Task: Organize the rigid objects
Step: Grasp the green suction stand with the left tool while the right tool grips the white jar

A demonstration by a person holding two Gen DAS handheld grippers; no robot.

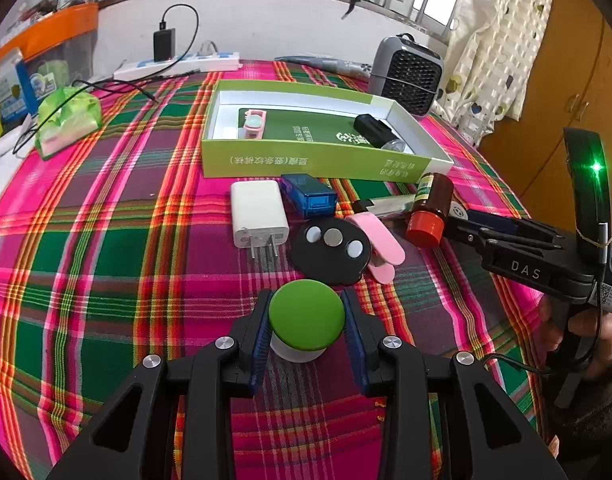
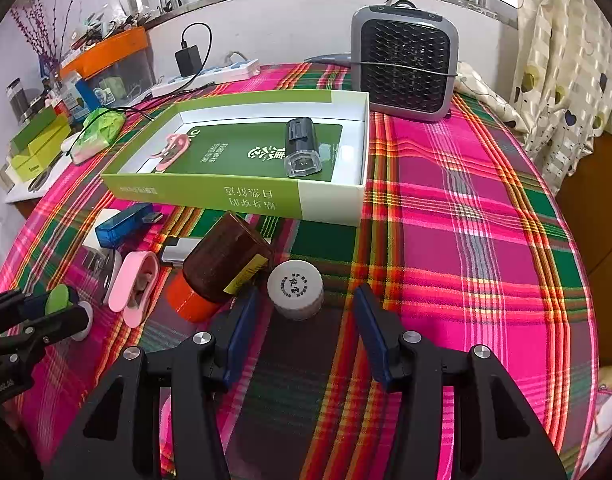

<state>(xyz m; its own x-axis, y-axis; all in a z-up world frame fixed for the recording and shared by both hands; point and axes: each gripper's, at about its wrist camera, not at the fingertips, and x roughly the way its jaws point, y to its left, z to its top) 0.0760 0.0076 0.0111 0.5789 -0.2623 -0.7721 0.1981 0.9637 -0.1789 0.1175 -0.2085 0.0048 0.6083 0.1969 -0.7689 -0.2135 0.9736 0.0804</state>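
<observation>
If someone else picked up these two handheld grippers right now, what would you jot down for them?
Left gripper: shut on the green-capped jar, low over the tablecloth.
Right gripper: open, with nothing gripped; the white-capped bottle stands just ahead of its fingertips, and the brown bottle with a red cap lies beside its left finger.
Done: a pink item and a small black device lie in the green box.
Left: charger, blue case, black remote, pink clip and the bottles remain outside.
</observation>
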